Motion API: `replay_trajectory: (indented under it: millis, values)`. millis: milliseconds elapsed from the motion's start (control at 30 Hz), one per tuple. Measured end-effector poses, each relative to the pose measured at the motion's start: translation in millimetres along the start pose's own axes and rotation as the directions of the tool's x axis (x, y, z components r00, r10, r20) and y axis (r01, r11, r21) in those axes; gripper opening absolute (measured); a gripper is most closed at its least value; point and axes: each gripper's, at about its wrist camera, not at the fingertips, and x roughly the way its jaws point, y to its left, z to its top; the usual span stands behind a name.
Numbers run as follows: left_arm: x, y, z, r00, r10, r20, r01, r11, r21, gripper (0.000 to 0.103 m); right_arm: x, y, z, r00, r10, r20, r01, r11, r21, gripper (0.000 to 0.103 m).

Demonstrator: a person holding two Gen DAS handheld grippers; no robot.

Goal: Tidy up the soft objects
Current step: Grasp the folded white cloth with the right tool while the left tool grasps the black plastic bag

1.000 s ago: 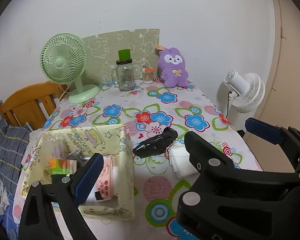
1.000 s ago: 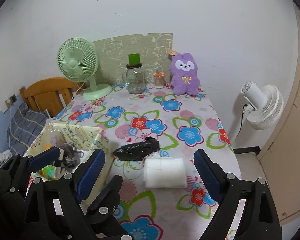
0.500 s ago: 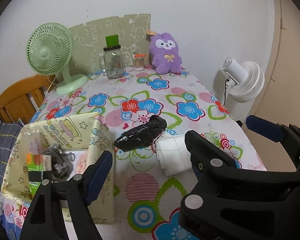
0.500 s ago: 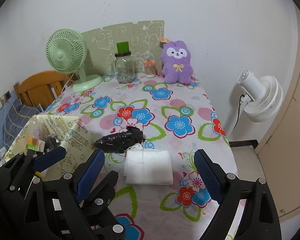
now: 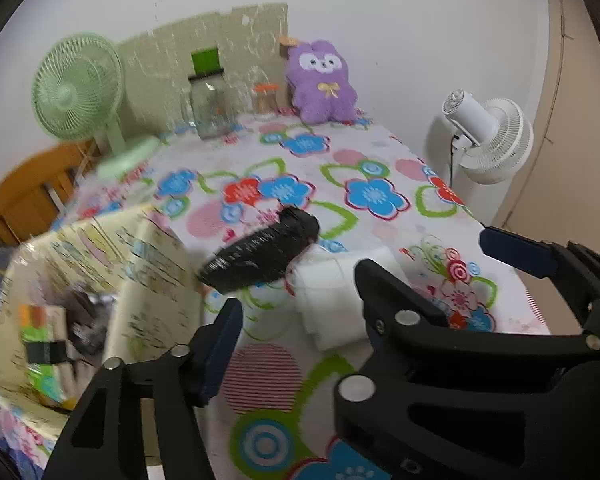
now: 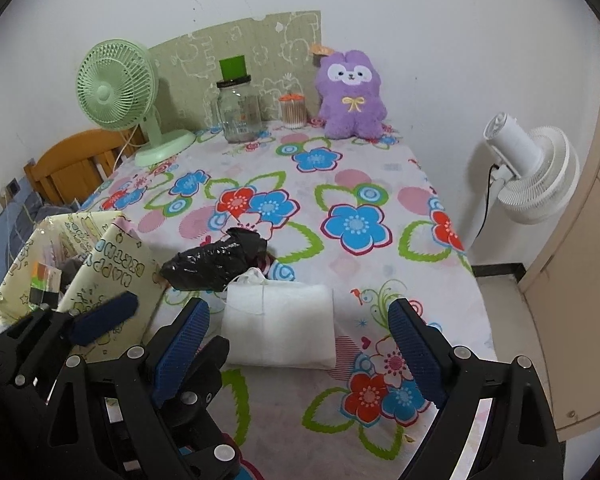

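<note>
A white folded cloth bundle (image 6: 280,324) lies on the flowered tablecloth near the front edge, with a crumpled black plastic bag (image 6: 216,262) touching its far left corner. Both show in the left wrist view, the white bundle (image 5: 332,292) and the black bag (image 5: 260,256). A yellow patterned box (image 6: 112,264) at the left holds several small items (image 5: 48,332). A purple plush rabbit (image 6: 352,96) sits at the table's far end. My right gripper (image 6: 300,352) is open, just short of the white bundle. My left gripper (image 5: 360,296) is open and empty beside it.
A green desk fan (image 6: 120,92), a glass jar with a green top (image 6: 236,108) and a small jar of cotton swabs (image 6: 294,110) stand along the back wall. A white floor fan (image 6: 532,172) stands right of the table. A wooden chair (image 6: 72,168) is at the left.
Both grippers have moved forward and to the right, nearer the white bundle and the black bag. The box has slid to the left in both views. Both stay open.
</note>
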Motion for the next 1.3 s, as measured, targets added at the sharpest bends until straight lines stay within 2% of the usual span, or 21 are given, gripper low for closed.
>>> replay_trajectory:
  millis: [167,367,733,767,800,900,1033,1300]
  values:
    - [10,1,-1,1.0,0.006,-0.017,-0.006,1.0,-0.005,0.059,8,-2,-2,1.0,-0.011,-0.013,0.011,1.0,-0.01,0.093]
    - [22,10,-6,0.999,0.026,-0.046,-0.027,0.999,-0.034,0.059,24,1,-4,0.999,0.009,-0.044,-0.01,1.0,-0.013,0.093]
    - [44,19,-10,0.997,0.034,-0.074,-0.037,0.999,-0.031,0.059,59,9,-7,0.994,0.042,-0.105,-0.041,0.999,0.013,0.092]
    - [46,19,-10,0.996,0.031,-0.079,-0.034,0.999,-0.032,0.059,62,10,-7,0.994,0.035,-0.105,-0.034,0.999,0.01,0.089]
    - [48,20,-11,0.996,0.026,-0.084,-0.029,0.999,-0.035,0.059,64,10,-8,0.993,0.035,-0.112,-0.034,0.999,0.011,0.083]
    - [52,20,-12,0.996,0.025,-0.086,-0.029,0.999,-0.037,0.06,72,9,-10,0.989,0.039,-0.144,-0.036,0.999,0.019,0.075]
    - [53,18,-13,0.996,0.039,-0.08,-0.041,0.999,-0.03,0.061,73,6,-11,0.989,-0.001,-0.146,0.003,1.0,0.012,0.054]
    - [52,13,-12,0.996,0.063,-0.063,-0.064,0.998,-0.01,0.066,70,1,-13,0.99,-0.039,-0.135,0.038,0.999,-0.004,0.025]
